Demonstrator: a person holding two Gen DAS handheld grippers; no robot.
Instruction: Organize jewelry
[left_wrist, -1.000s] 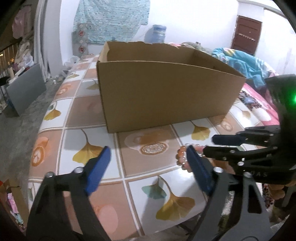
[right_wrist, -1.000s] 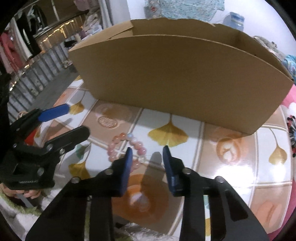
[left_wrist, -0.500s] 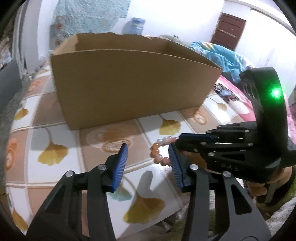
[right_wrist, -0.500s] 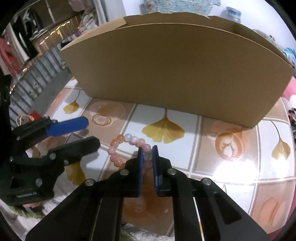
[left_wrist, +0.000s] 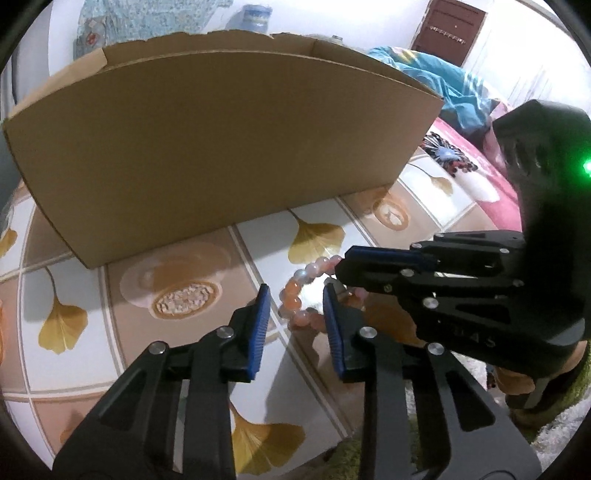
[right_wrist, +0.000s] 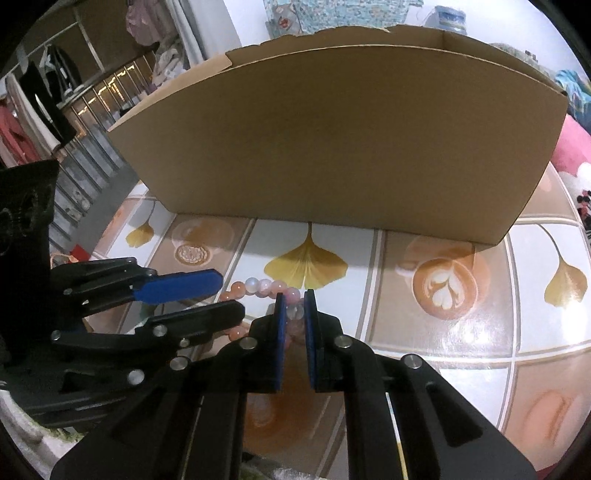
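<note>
Pink beads of the bracelet (right_wrist: 264, 286) lie on the tablecloth (right_wrist: 461, 332) just before the cardboard box (right_wrist: 332, 147), clenched by the right gripper (right_wrist: 294, 314) while the left gripper (left_wrist: 295, 306) closes round the opposite arc; opposed pulls could snap the cord.

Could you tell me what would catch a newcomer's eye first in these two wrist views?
Probably the big open cardboard box standing across the back of the ginkgo-leaf tablecloth. In front of it lies a pink bead bracelet: the right gripper is shut on its beads, while the left gripper is closing with the bracelet's other side between its blue pads.
</note>
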